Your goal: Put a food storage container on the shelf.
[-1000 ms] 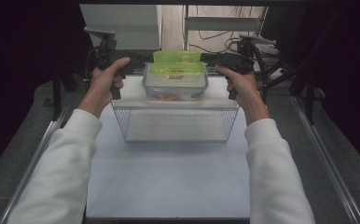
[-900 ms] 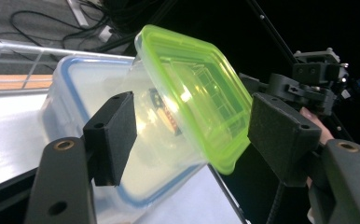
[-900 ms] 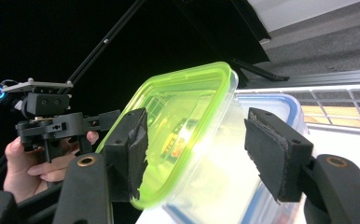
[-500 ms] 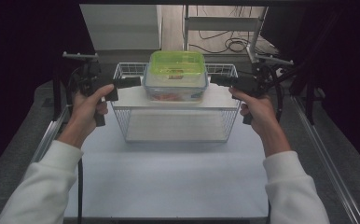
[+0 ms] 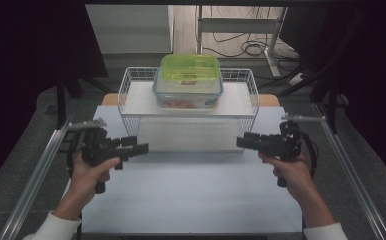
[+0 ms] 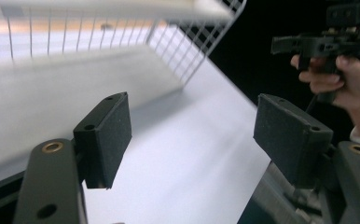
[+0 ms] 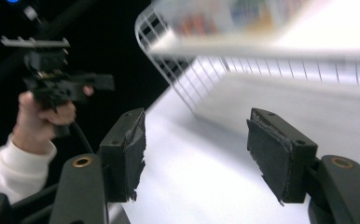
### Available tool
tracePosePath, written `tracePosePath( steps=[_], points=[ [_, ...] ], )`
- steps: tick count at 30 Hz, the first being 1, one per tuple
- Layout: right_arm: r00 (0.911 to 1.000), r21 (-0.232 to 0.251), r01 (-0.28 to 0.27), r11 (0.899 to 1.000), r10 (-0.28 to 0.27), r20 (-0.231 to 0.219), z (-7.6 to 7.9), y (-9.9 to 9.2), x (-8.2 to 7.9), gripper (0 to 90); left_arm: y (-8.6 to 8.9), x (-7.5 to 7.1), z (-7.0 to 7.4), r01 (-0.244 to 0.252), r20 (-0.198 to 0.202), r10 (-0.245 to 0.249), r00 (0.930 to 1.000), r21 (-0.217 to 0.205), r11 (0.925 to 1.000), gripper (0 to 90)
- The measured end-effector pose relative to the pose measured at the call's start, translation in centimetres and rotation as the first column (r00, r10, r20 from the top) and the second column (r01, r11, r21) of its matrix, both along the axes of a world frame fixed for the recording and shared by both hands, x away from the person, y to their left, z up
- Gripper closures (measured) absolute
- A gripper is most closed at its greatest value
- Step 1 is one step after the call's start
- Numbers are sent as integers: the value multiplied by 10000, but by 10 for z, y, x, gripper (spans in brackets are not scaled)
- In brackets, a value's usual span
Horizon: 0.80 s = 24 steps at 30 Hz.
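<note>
Lab test bench, dark curtains [image 5: 36, 45], floor cables [image 5: 241, 47], rail frame [image 5: 36, 175]

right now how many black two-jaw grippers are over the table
2. The left black two-jaw gripper is over the white table top's near left, the right black two-jaw gripper over its near right, both empty, in front of the white wire basket.

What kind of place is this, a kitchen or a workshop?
Probably a lab or recording bench, not a kitchen: a white table with metal rails, loose cables on the floor, dark screens around.
</note>
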State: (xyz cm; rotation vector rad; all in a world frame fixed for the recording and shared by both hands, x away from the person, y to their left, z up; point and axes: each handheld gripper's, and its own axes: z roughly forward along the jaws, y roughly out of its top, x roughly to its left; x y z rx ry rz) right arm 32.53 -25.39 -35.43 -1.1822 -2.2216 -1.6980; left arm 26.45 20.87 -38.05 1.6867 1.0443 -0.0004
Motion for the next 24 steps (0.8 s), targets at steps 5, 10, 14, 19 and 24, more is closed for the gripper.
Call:
tracePosePath(
  steps=[5, 10, 14, 19, 24],
  points=[
    [9997, -409, -137, 9991, 130, -184, -33, -8, -17, 366, -2, -15, -32, -32, -225, 42, 9997, 418, 9991, 265],
    [9993, -1102, -261, 9936, 231, -280, -59, -9, -27, 364, -7, -24, -59, 229, -578, -186, 9982, 747, 9969, 260],
    [9988, -1774, -407, 9833, 352, -342, -83, -5, -34, 355, -11, -26, -74, 366, -853, -275, 9960, 1075, 9935, 254],
    [9986, -1809, -488, 9823, 439, -312, -86, -3, -36, 343, -12, -29, -76, 283, -600, -206, 9980, 1291, 9912, 247],
    [9993, -1819, -354, 9827, 361, 6, -87, -3, -38, 314, -13, -32, -79, 124, -355, -68, 9993, 1588, 9872, 230]
  ],
)
